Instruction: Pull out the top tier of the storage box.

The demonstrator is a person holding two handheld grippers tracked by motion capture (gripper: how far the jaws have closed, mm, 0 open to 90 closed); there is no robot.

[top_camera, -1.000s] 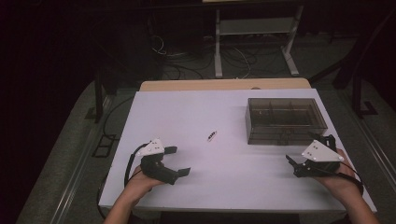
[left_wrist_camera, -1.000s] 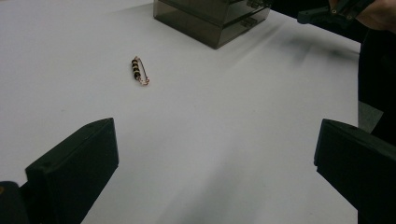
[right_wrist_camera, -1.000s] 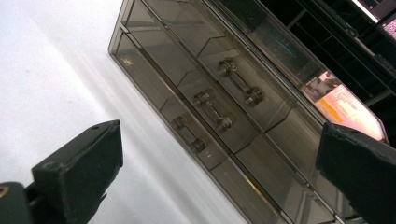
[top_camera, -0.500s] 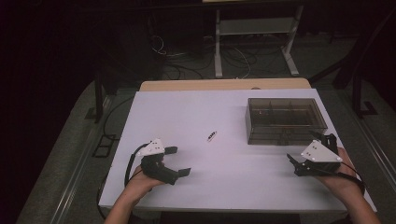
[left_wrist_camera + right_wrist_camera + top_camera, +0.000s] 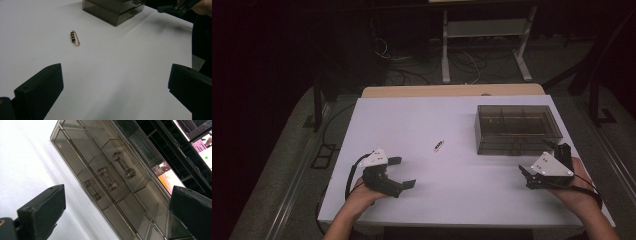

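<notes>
Smoky translucent plastic makes up the drawer box [image 5: 517,128] that stands at the far right of the white table [image 5: 427,120], its lid flat and its walls showing inner partitions. In your right gripper view the box [image 5: 105,177] runs tilted across the frame, and three small dumbbell-shaped handles [image 5: 107,178] sit in a row on its front, each on its own drawer.

Your right gripper [image 5: 536,176] rests at the near right, just beside the box's near right corner, jaws spread wide and holding nothing; its two black jaws frame the drawer fronts without touching them.

Your left gripper [image 5: 402,172] lies at the near left of the table, well apart from the box, its jaws likewise parted and empty.

Between the two, near the table's middle, lies a small pin [image 5: 438,146], alone on the bare surface. Your left gripper view shows the pin [image 5: 74,38] as a slim clasp of thin pale metal strung with a row of dark beads, lying flat and pointing away, with the box [image 5: 113,10] farther off behind it and your right gripper [image 5: 175,7] at the far right edge.
</notes>
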